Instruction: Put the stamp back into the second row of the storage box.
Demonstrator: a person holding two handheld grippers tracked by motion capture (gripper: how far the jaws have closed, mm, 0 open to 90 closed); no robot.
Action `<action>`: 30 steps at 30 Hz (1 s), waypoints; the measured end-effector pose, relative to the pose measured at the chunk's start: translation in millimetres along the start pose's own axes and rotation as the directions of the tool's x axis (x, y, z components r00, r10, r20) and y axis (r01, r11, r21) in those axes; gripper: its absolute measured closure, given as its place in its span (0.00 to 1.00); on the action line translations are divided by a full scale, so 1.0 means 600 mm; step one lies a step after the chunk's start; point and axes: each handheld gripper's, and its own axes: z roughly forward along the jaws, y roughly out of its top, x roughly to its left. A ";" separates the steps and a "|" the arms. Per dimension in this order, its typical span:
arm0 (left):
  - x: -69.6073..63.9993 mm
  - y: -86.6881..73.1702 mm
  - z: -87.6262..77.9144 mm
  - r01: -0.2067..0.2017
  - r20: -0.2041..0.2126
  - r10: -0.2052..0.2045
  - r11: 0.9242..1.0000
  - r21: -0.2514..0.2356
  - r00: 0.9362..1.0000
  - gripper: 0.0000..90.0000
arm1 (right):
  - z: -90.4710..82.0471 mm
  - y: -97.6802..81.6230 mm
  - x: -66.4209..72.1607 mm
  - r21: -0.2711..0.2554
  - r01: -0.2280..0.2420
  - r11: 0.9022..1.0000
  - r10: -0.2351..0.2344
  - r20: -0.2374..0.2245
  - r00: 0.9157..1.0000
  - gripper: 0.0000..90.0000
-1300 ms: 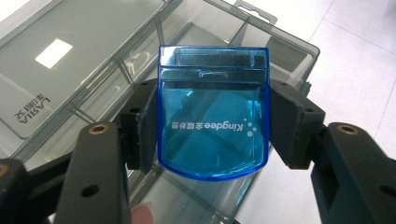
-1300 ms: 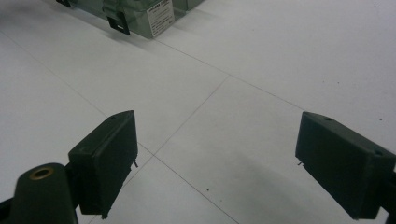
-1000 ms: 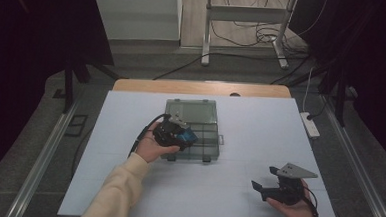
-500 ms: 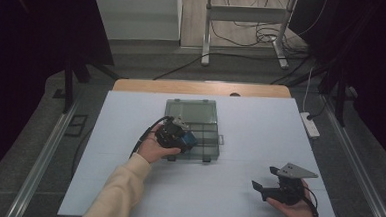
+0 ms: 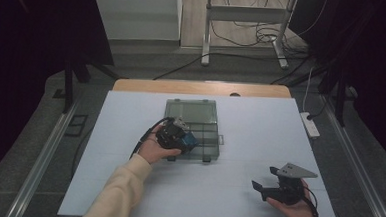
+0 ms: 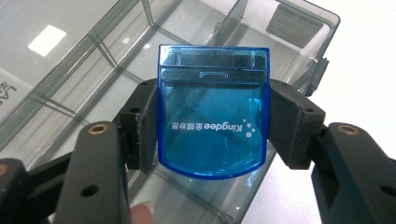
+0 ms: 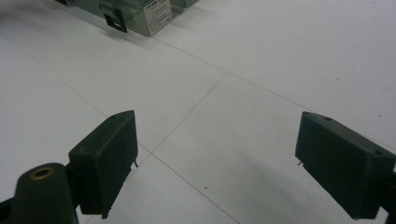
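A clear plastic organiser box [image 5: 192,123] with divided compartments lies open in the middle of the white table. My left gripper [image 5: 179,138] is shut on a small translucent blue case [image 6: 213,114] with white lettering, held just above the box's compartments [image 6: 93,60]; the case shows as a blue spot [image 5: 190,141] in the high view. My right gripper [image 5: 259,188] rests low over the table's front right, open, with nothing between its black pads [image 7: 107,158]. The organiser's front corner and its label [image 7: 156,14] lie far ahead of it.
A white power strip [image 5: 311,125] lies at the table's right edge. A wooden strip [image 5: 202,87] runs along the far edge. Beyond it stand a metal stand's legs [image 5: 244,51] and floor cables.
My left gripper has shifted slightly right and nearer with the blue case over the box. The right gripper has stayed put.
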 end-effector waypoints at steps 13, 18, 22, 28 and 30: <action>-0.002 -0.001 -0.003 0.016 0.018 -0.016 0.999 -0.032 1.000 0.22 | 0.001 0.000 0.000 0.001 -0.001 1.000 0.001 -0.002 1.000 0.15; -0.006 0.000 -0.004 0.010 0.009 -0.009 0.999 -0.037 1.000 0.18 | 0.001 0.000 0.000 0.000 -0.001 1.000 0.001 -0.001 1.000 0.15; -0.007 0.000 -0.007 0.008 0.012 -0.007 0.999 -0.044 1.000 0.17 | 0.001 0.000 0.000 0.000 -0.002 1.000 0.002 -0.002 1.000 0.15; -0.008 -0.002 -0.017 0.010 0.008 -0.009 0.998 -0.062 1.000 0.17 | 0.001 0.000 0.000 0.000 -0.003 1.000 0.003 -0.001 1.000 0.15; -0.009 -0.002 -0.020 0.007 0.007 -0.007 0.998 -0.065 1.000 0.17 | 0.001 0.000 0.000 -0.001 -0.003 1.000 0.003 -0.001 1.000 0.15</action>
